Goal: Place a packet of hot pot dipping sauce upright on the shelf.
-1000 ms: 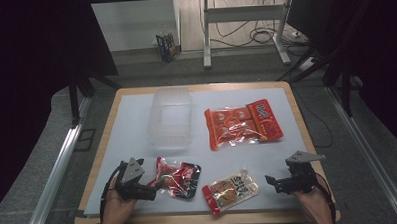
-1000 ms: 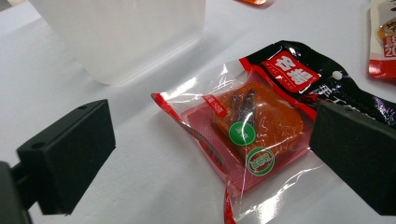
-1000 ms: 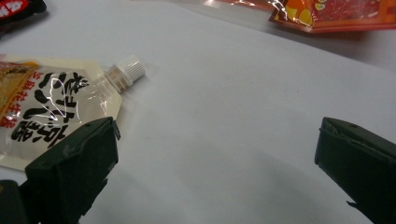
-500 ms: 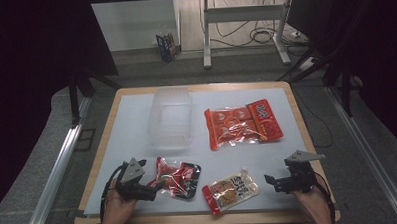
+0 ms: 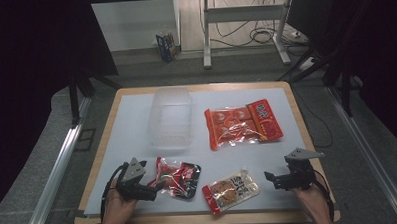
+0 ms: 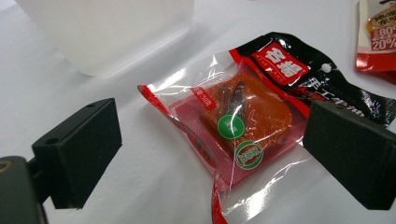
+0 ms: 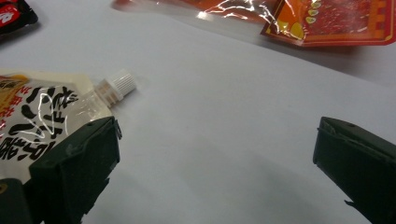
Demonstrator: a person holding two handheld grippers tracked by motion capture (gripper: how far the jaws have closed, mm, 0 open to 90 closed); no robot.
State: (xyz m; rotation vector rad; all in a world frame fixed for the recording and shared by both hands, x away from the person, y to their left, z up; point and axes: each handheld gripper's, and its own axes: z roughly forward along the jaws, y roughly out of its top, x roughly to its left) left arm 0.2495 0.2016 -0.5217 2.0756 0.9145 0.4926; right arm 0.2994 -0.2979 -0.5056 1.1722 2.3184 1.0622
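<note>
left gripper [image 6: 212, 154]: fingers were wide open around the red snack pack [image 6: 243, 121]
risk: slick film could've slid off
right gripper [image 7: 215, 172]: open too, nothing held

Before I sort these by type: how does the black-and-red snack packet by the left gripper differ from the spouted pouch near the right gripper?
The black-and-red snack packet is a flat sealed sachet with a clear window showing an orange-brown piece; the spouted pouch has a white screw cap. The packet's print is black and red, the pouch's cream with black lettering. The packet lies between the open left gripper's jaws; the pouch lies beside one jaw of the open right gripper. Both lie flat on the white table.
</note>
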